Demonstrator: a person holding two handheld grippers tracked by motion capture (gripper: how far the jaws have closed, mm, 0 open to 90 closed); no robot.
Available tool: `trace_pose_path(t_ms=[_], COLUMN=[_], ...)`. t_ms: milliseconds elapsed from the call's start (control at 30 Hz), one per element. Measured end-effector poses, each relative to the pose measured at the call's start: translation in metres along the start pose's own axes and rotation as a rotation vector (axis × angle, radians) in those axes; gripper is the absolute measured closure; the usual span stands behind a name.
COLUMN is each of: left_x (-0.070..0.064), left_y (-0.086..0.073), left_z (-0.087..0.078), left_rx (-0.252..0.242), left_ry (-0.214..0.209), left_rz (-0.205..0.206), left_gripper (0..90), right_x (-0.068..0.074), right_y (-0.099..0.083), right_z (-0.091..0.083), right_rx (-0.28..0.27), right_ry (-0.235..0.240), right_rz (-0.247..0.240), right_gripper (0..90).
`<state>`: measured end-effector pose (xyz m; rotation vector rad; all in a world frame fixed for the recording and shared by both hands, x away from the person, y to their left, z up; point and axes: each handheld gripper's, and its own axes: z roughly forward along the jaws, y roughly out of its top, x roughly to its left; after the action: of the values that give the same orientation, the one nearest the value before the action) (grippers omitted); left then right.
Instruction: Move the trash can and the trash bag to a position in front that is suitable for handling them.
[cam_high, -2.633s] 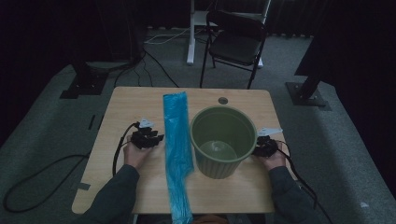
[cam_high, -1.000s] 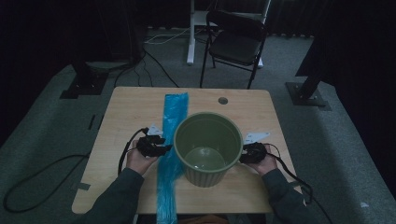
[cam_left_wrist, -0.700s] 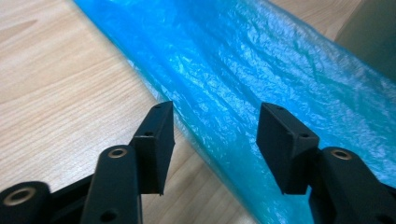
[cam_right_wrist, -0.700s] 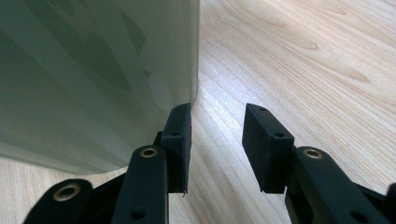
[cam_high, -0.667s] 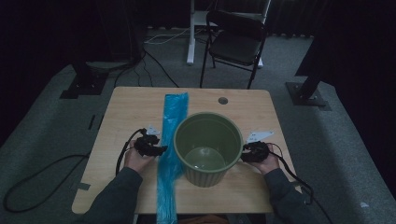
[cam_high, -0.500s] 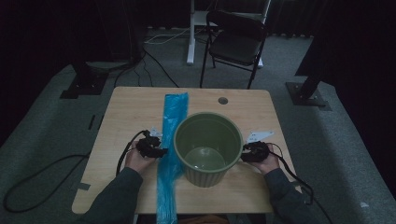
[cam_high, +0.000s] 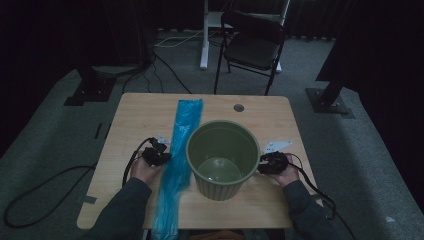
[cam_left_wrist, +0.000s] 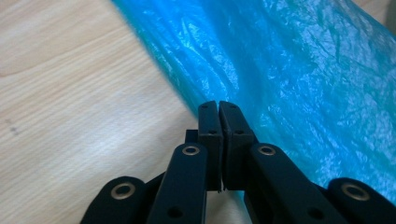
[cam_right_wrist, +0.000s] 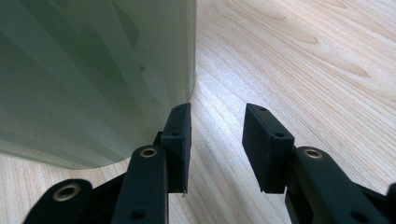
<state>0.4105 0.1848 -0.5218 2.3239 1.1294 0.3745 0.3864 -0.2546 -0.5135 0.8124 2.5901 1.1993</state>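
With the left gripper (cam_left_wrist: 218, 108) pinched shut at the blue bag's (cam_high: 180, 150) edge, nine o'clock of the mid-table bin (cam_high: 222, 157), and the right gripper (cam_right_wrist: 217, 126) gaping beside it, the thin plastic could slip free.

One green bin (cam_high: 223, 159), one blue plastic bag (cam_high: 180, 150), two grippers, one table (cam_high: 140, 120), one chair (cam_high: 252, 42)
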Motion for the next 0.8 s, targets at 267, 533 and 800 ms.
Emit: trace_pose_path(t_ms=[267,533,800], left_x=[0.017,0.046,0.058], left_y=[0.007,0.012,0.019], left_z=[0.003,0.007,-0.004], left_rx=[0.021,0.030,-0.045], left_ry=[0.087,0.143,0.096], left_rz=[0.001,-0.030,-0.118], left_gripper=[88.6,85.4,61.3], right_x=[-0.001,-0.002,-0.003], right_y=[-0.001,-0.003,-0.003], right_z=[0.002,0.003,0.004], right_rx=[0.012,0.016,0.022], right_ry=[0.001,-0.001,-0.002], right_rz=[0.003,0.011,0.011], right_gripper=[62.3,62.6,62.6])
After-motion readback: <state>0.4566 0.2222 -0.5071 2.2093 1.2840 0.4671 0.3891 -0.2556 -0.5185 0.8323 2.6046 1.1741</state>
